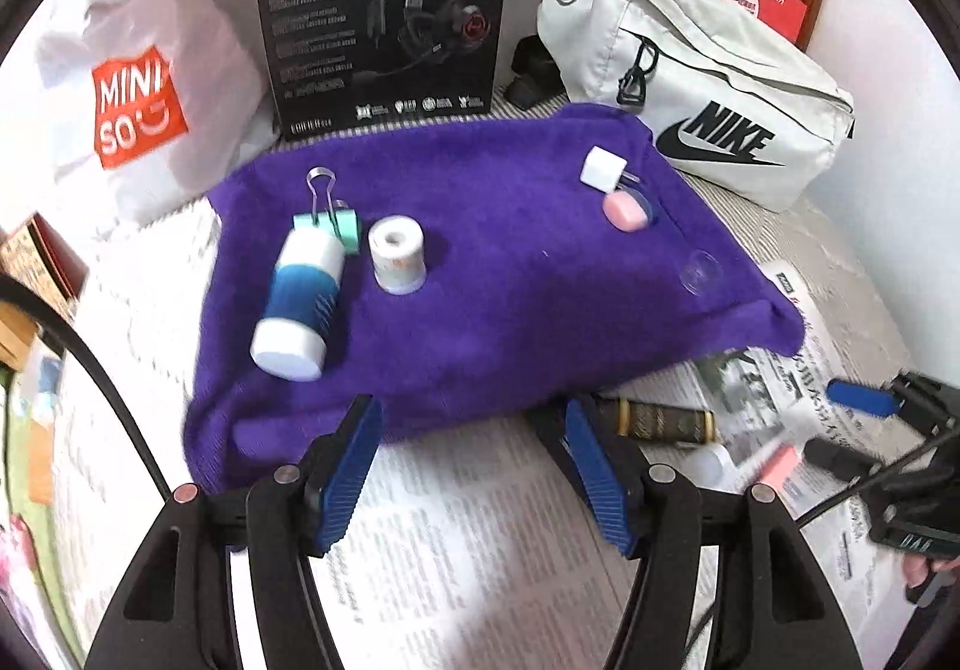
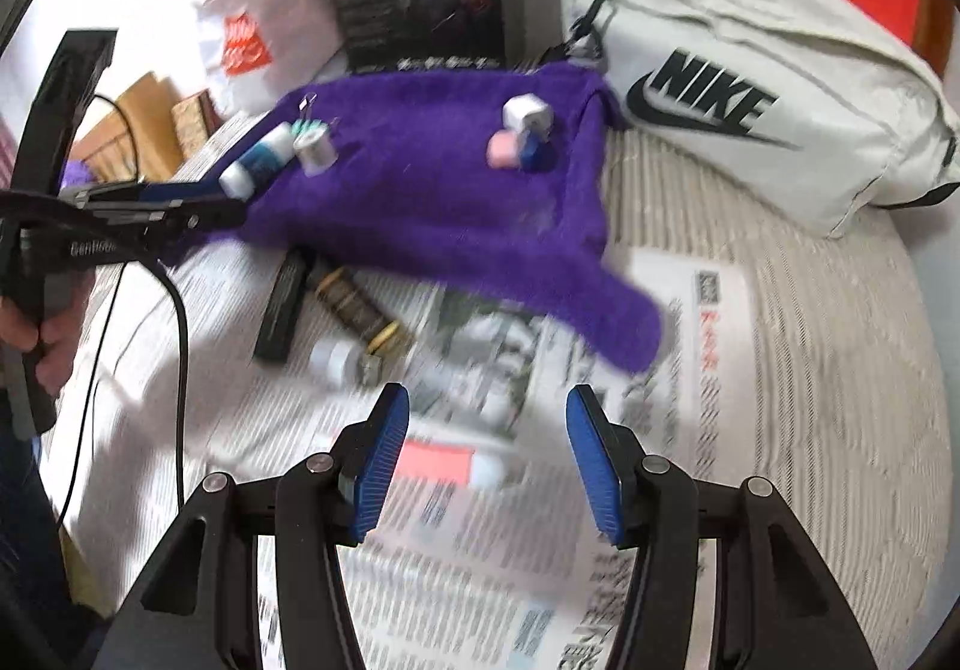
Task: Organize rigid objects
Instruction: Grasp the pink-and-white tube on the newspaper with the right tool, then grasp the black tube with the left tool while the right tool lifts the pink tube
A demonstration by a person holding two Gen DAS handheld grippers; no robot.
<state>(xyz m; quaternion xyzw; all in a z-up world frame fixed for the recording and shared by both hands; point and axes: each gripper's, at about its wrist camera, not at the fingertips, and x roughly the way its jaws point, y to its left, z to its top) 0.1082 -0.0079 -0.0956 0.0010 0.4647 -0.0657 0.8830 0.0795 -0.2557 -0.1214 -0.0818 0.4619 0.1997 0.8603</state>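
pink item (image 2: 433, 461) blurred (behind right gripper (image 2: 487, 460))

Both rigs look the same: the left gripper (image 1: 474, 457) has black plastic linkage arms with cut-out slots, round silver-pinkish pivot pins at the joints, and ribbed bright-blue pads on the fingers (image 1: 351, 472); the right gripper (image 2: 489, 457) is a twin, same blue pads (image 2: 594, 466), same pins. From the right wrist cam, the left one shows a black handle with white "GenRobot"-ish lettering, partly blurred; a thin black cable (image 2: 180, 346) hangs off it; bare-skinned left hand (image 2: 42, 331).
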